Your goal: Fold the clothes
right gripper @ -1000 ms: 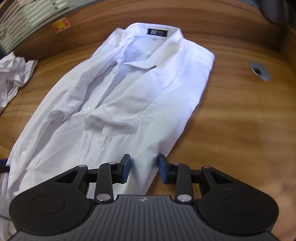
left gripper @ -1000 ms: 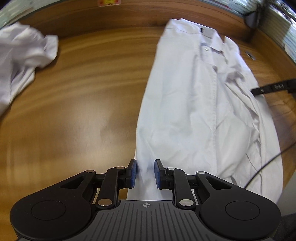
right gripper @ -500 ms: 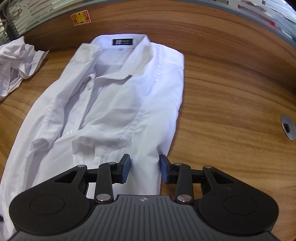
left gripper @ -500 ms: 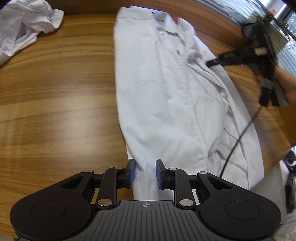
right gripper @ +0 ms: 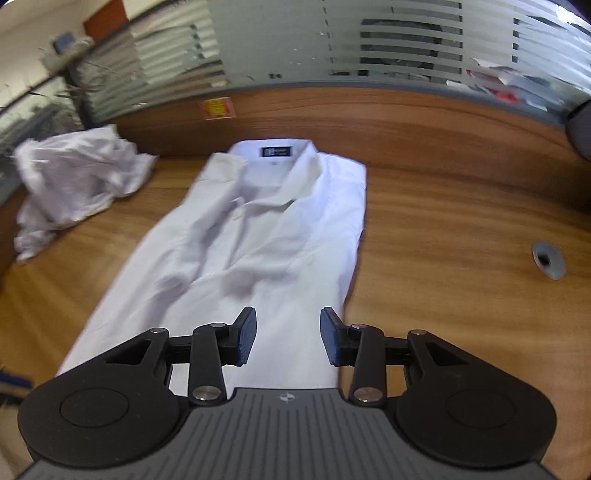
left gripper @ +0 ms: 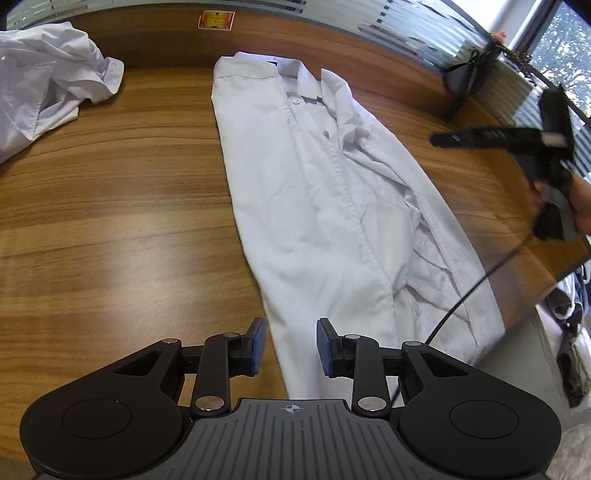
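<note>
While angled down over the wooden desk point(left gripper: 110, 206), hung the left claw point(left gripper: 291, 345) with blue pads apart, jaws having just been opening. Showed the hem of the white shirt point(left gripper: 325, 206) in the gap between the pads, lying on the desk and pinched by neither. Found the shirt laid out lengthwise, collar at the far end near the desk's raised back edge, buttoned placket up, one side folded in over the front in loose creases. Caught a crumpled white garment point(left gripper: 44, 85) at far left, well apart from the shirt, and an orange sticker point(left gripper: 217, 20) on the back edge. Glimpsed the right claw point(left gripper: 439, 138) at far right, blurred and clear of the cloth, gripped by a hand point(left gripper: 580, 199), with a black cable point(left gripper: 472, 291) trailing across the shirt's near corner.

From the right wrist, blurred: likewise had the claw's pads standing apart, jaws having just been opening, above the shirt's lower end and clamped on nothing. Showed the shirt running away toward a dark collar label point(right gripper: 277, 151), with the crumpled garment off to the left, a grey grommet point(right gripper: 548, 258) set in the desk at right, and a striped frosted glass partition point(right gripper: 369, 48) behind.
</note>
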`<state>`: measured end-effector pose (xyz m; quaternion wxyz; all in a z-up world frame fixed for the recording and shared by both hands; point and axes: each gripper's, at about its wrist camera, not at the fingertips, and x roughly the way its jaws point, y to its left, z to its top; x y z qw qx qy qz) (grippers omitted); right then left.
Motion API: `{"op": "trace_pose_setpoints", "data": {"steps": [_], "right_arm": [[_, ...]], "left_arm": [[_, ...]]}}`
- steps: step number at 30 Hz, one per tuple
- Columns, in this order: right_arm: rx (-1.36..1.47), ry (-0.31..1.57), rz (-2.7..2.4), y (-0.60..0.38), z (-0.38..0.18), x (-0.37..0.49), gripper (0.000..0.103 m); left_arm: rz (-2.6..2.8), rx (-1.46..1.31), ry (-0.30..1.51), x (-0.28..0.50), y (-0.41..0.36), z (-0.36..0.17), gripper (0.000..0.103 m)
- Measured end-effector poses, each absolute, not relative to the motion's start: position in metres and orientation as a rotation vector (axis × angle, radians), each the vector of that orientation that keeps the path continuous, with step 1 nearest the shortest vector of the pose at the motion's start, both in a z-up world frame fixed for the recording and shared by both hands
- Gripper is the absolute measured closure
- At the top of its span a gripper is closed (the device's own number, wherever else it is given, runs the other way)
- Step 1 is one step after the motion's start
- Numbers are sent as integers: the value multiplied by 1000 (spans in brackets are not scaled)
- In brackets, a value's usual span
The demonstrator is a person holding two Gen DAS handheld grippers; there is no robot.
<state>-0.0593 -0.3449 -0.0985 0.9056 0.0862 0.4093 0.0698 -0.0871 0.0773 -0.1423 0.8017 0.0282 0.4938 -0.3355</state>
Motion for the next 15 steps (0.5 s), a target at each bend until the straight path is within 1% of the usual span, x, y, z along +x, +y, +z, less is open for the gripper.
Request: {"op": "trace_pose_setpoints", "data": {"steps": [4, 9, 15], "right_arm": [[217, 879, 150, -334, -100, -116, 58], [256, 958, 90, -324, -119, -184, 59], [301, 1028, 24, -317, -148, -231, 59]], "left_arm": [[-750, 57, 1074, -98, 87, -145, 69], [-804, 59, 1105, -110, 93, -155, 69], [-833, 47, 1126, -111, 87, -170, 70]]}}
